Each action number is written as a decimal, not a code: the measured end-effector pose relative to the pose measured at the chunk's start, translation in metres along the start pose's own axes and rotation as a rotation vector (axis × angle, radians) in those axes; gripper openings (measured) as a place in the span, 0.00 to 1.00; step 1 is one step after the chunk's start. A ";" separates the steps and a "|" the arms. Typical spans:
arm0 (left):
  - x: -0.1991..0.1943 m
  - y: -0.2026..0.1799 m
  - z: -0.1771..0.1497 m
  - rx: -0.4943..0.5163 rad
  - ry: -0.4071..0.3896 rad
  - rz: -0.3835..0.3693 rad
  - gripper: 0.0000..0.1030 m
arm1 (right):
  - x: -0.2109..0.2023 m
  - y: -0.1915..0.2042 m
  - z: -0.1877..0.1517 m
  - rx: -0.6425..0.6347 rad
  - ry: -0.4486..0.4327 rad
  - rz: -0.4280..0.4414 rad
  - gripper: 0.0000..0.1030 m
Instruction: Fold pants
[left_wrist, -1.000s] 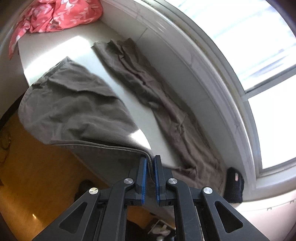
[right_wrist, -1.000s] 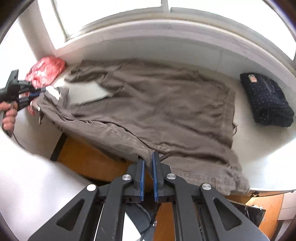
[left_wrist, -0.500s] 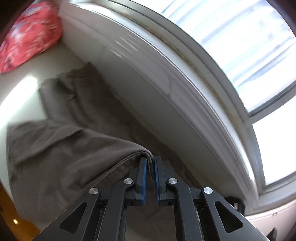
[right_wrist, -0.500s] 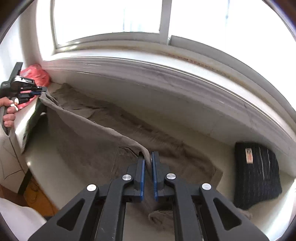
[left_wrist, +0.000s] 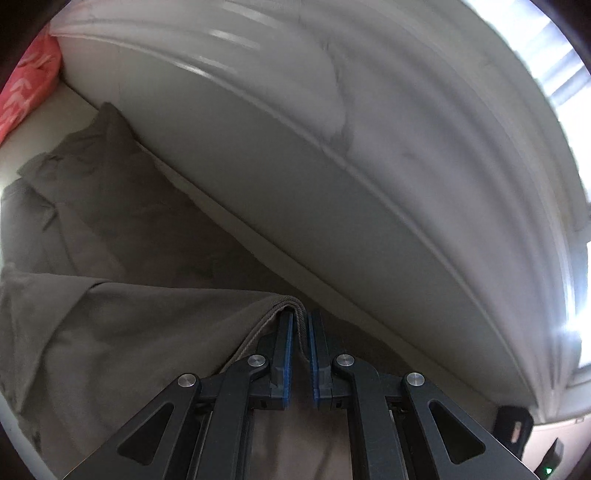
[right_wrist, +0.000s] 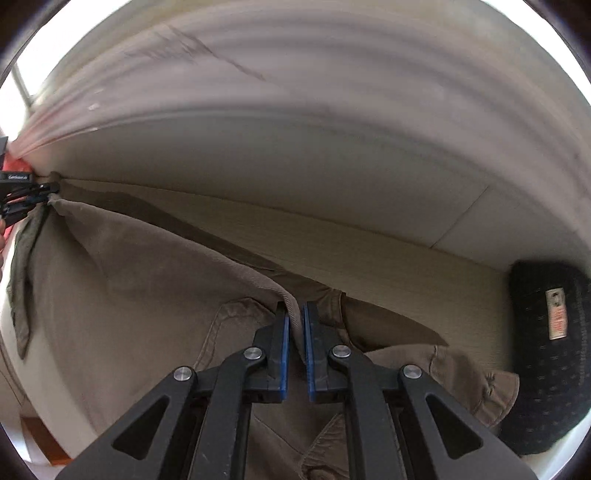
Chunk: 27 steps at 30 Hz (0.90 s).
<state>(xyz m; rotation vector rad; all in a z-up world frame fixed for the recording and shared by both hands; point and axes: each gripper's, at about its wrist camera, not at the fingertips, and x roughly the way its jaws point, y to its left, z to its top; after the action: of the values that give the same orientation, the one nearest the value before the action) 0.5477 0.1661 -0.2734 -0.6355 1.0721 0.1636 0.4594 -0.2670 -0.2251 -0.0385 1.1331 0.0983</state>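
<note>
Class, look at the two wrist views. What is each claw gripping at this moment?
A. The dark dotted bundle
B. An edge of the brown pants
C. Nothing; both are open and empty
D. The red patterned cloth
B. The left claw and the right claw each pinch a hemmed edge of the brown pants; the red patterned cloth and the dark dotted bundle lie off to the sides, untouched.
</note>
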 end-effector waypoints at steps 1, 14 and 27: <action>0.007 -0.001 0.001 -0.001 0.006 0.008 0.08 | 0.008 -0.001 0.000 0.009 0.009 -0.001 0.04; 0.052 -0.022 0.001 0.057 0.066 0.127 0.10 | 0.029 0.006 -0.015 0.026 -0.007 -0.091 0.35; 0.005 -0.087 -0.068 0.506 -0.020 0.225 1.00 | 0.011 0.068 -0.051 -0.035 -0.095 0.012 0.29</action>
<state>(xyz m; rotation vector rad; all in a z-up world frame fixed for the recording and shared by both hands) 0.5348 0.0572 -0.2645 -0.0582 1.1094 0.0866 0.4111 -0.2025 -0.2551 -0.0580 1.0369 0.1294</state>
